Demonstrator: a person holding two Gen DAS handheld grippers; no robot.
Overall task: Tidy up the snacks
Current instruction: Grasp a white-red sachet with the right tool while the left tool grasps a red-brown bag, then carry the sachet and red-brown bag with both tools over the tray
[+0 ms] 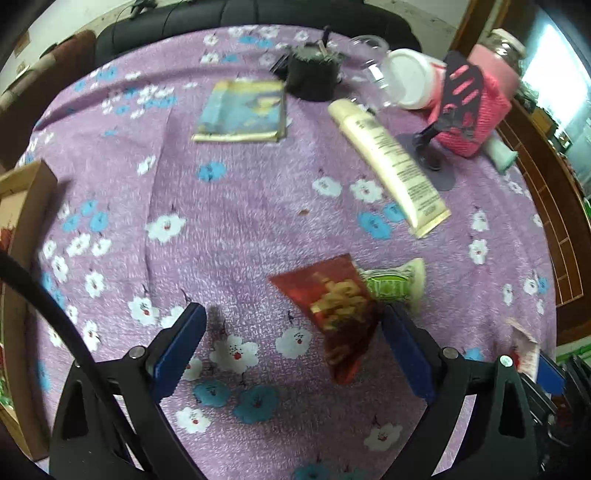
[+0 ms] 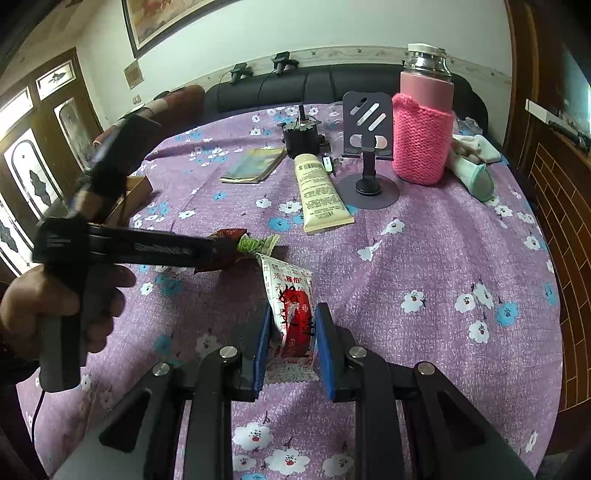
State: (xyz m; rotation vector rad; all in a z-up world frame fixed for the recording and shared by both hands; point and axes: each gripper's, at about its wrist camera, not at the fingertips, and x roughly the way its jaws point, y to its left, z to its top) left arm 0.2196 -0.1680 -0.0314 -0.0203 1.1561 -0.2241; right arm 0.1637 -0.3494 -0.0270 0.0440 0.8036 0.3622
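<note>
Snacks number three: red packet [image 1: 341, 314], green packet [image 1: 393, 282], white packet [image 2: 291, 317]

Tabletop [image 2: 443, 258] under purple floral cloth. Black sofa [image 2: 280, 88] along its far edge — white wall [image 2: 295, 29] above, framed picture [image 2: 166, 18] hung upper left. Dark wood doors [image 2: 44, 129] with glass panes left; wood panelling [image 2: 554, 203] right — daylight through window [image 1: 546, 62].

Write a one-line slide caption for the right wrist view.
Right hand-held gripper shut on a white-and-red snack packet above the floral tablecloth, while the left hand-held gripper reaches a red snack packet.
</note>
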